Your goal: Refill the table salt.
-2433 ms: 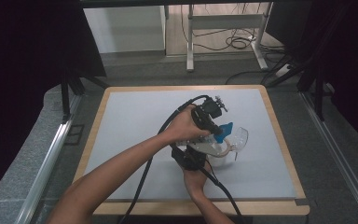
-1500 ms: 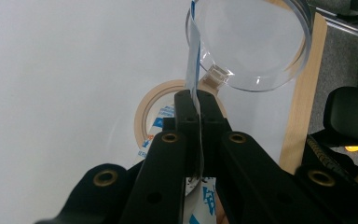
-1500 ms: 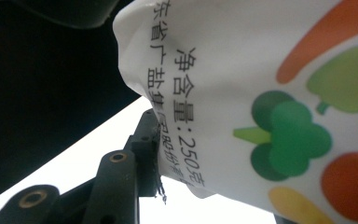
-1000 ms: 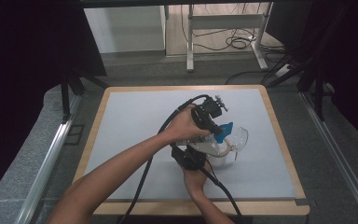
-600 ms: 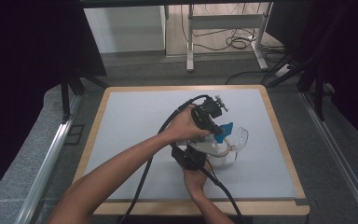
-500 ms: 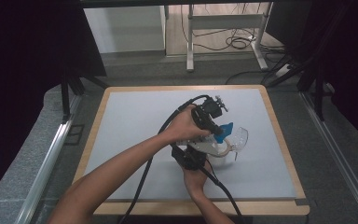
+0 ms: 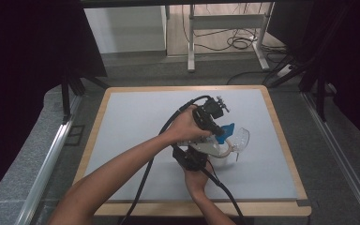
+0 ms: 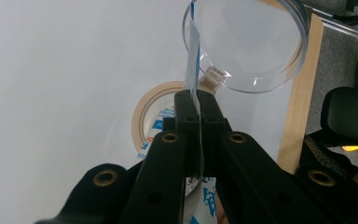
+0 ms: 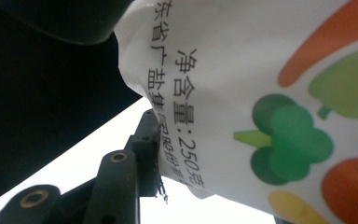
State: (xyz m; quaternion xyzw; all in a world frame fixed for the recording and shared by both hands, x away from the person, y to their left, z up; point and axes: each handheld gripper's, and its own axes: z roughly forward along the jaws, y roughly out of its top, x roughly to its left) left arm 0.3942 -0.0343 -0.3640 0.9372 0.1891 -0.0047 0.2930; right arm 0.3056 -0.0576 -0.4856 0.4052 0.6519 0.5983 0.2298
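A white packet [image 9: 261, 93] with black print and vegetable pictures hangs between both grippers. My right gripper [image 9: 214, 177] is shut on its body; one black jaw presses its left side. In the high view the right gripper [image 7: 193, 158] sits low at the table's middle, and the left gripper [image 7: 215, 126] reaches in from above it. My left gripper [image 8: 196, 100] is shut on the packet's thin blue-and-white top edge [image 8: 193, 56]. Just beyond stands a clear round container [image 8: 247, 42], also seen beside the blue packet top [image 7: 225, 132] as the container [image 7: 240, 138].
A tan ring [image 8: 142, 116] lies on the white board [image 7: 136, 117] under the packet. The board has a wooden frame [image 7: 286, 140] close to the container's right. Black cables trail from both grippers toward the near edge. Dark curtains and table legs stand beyond the board.
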